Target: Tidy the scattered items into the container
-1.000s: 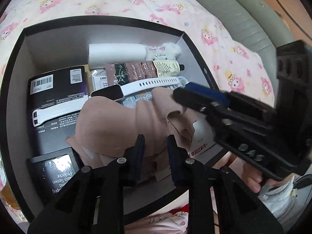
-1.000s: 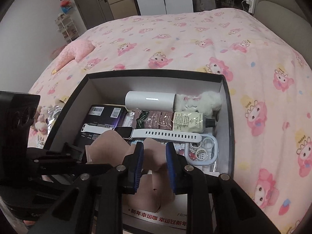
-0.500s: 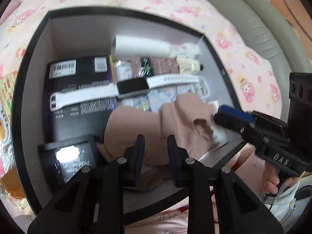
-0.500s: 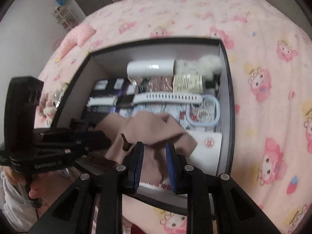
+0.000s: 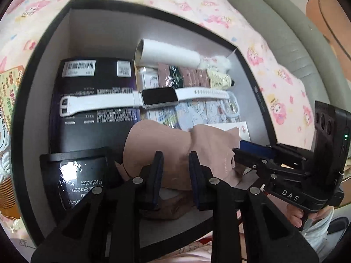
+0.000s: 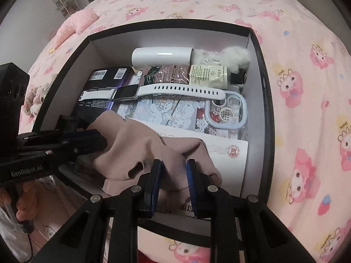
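Holding: 2 grippers, 1 pink cloth (image 6: 140,151), so it goes down flat.
Left gripper (image 5: 175,171): my jaws are nearly closed and pinch the cloth's near edge.
Right gripper (image 6: 172,175): my jaws are nearly closed too, with a fold of cloth pinched between them.
Cloth place: low inside the black box (image 6: 263,83), over the envelope (image 6: 228,151), near the front wall.
Neighbours: the white watch (image 5: 153,97) lies behind on the dark carton (image 5: 87,100), so I think front is best.
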`<state>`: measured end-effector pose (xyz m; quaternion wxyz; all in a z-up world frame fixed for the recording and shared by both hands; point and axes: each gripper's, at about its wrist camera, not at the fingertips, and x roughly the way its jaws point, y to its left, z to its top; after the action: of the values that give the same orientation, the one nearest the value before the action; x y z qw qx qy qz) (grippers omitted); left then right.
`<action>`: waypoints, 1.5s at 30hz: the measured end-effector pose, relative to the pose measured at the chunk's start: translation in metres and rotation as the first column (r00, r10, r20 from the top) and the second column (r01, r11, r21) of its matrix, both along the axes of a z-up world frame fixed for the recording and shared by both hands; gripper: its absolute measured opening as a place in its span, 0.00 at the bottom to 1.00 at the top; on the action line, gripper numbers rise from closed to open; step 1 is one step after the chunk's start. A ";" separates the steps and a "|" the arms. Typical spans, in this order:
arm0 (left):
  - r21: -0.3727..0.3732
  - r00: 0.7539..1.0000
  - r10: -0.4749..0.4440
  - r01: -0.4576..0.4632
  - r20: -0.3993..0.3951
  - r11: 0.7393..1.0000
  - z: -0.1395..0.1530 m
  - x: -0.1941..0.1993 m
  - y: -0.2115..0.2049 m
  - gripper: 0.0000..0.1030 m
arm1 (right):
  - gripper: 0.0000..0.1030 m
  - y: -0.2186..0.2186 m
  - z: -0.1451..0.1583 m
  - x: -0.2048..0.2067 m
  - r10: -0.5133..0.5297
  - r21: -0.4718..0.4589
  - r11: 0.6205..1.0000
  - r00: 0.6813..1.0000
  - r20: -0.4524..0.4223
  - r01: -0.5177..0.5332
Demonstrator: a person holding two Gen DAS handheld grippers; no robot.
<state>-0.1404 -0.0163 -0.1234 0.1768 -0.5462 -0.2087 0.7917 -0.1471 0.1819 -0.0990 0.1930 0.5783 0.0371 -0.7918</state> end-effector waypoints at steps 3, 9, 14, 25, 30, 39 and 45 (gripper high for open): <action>-0.027 1.000 -0.008 0.007 -0.013 1.000 0.000 -0.001 0.005 0.23 | 0.20 -0.002 0.014 -0.002 -0.004 -0.080 0.997 0.996 -0.084 -0.003; -0.061 0.999 -0.026 0.029 0.038 0.998 -0.009 0.007 0.011 0.27 | 0.20 -0.021 -0.007 -0.004 0.007 0.046 0.999 0.999 -0.054 -0.005; -0.060 1.000 -0.016 0.017 0.004 0.998 -0.003 0.013 0.009 0.31 | 0.21 -0.009 -0.007 0.001 -0.025 0.050 0.998 0.999 -0.045 0.027; -0.035 0.955 0.197 -0.209 -0.220 0.977 0.075 0.081 -0.068 0.36 | 0.22 -0.064 0.069 0.035 0.041 -0.107 0.992 0.963 -0.268 -0.072; -0.051 0.917 0.335 -0.353 -0.217 0.934 0.079 0.123 -0.137 0.36 | 0.24 -0.142 0.076 0.041 0.149 -0.129 0.974 0.956 -0.251 -0.186; -0.047 0.777 0.629 -0.629 -0.006 0.776 0.000 0.163 -0.252 0.36 | 0.26 -0.269 0.030 0.051 0.350 -0.117 0.927 0.933 -0.077 -0.357; 0.018 0.733 0.674 -0.678 0.091 0.735 -0.040 0.165 -0.285 0.41 | 0.26 -0.301 -0.006 0.038 0.381 -0.040 0.924 0.923 0.045 -0.380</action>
<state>0.0247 -0.3013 -0.1631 -0.1177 -0.4590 -0.4195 0.7743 -0.1089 -0.1191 -0.1055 0.3526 0.5775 0.1314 -0.7245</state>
